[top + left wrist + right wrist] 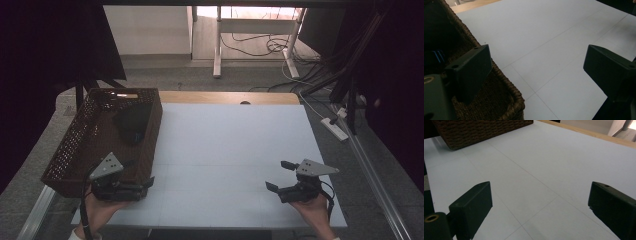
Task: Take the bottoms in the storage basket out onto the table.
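Wicker basket (100,135) at table's (230,150) left edge, left tongs (142,182) beside it, right tongs (281,175) well apart, both spread wide.

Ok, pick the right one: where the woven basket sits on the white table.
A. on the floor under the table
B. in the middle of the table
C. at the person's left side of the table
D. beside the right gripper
C: in the high view the brown woven basket stands along the left edge of the white table, next to the left gripper, far from the right gripper.
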A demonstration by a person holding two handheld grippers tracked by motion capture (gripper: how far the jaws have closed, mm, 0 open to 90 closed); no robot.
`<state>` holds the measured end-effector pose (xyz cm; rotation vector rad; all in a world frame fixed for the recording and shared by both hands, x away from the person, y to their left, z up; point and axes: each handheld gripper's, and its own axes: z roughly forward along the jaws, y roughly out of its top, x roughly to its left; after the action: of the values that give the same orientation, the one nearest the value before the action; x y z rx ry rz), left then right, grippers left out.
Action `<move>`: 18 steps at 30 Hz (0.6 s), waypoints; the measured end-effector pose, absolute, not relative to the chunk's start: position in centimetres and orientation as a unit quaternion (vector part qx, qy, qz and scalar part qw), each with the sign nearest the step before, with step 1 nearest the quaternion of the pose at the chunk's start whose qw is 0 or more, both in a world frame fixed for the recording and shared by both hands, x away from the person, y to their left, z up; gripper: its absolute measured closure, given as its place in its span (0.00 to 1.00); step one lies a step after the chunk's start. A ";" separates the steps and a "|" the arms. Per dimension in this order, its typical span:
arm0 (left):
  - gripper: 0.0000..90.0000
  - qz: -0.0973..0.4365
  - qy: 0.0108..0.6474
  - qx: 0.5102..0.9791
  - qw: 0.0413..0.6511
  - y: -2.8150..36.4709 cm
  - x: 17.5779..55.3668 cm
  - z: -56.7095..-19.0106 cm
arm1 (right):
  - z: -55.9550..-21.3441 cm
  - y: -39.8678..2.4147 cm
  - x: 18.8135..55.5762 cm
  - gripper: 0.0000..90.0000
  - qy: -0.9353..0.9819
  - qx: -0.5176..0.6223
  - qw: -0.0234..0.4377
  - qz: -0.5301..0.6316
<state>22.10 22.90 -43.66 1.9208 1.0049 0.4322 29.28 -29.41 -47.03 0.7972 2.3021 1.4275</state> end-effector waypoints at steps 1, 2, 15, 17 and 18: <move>0.09 0.173 0.406 0.776 0.450 22.9 22.1 -43.6 | -47.0 -29.4 29.3 0.06 0.805 0.278 0.158 0.500; 0.09 0.166 0.407 0.773 0.458 23.1 22.1 -43.6 | -47.0 -29.4 29.4 0.06 0.804 0.278 0.159 0.501; 0.09 0.172 0.409 0.770 0.459 23.5 21.9 -43.4 | -47.0 -29.3 29.5 0.06 0.804 0.276 0.157 0.503; 0.09 0.173 0.409 0.770 0.458 23.5 21.9 -43.3 | -47.1 -29.2 29.6 0.06 0.804 0.276 0.157 0.503; 0.09 0.173 0.409 0.770 0.458 23.6 21.9 -43.3 | -47.1 -29.2 29.6 0.06 0.804 0.276 0.157 0.503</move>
<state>21.89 23.55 -43.32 1.8973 1.0075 0.4257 29.59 -29.20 -47.06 0.7913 2.3002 1.4398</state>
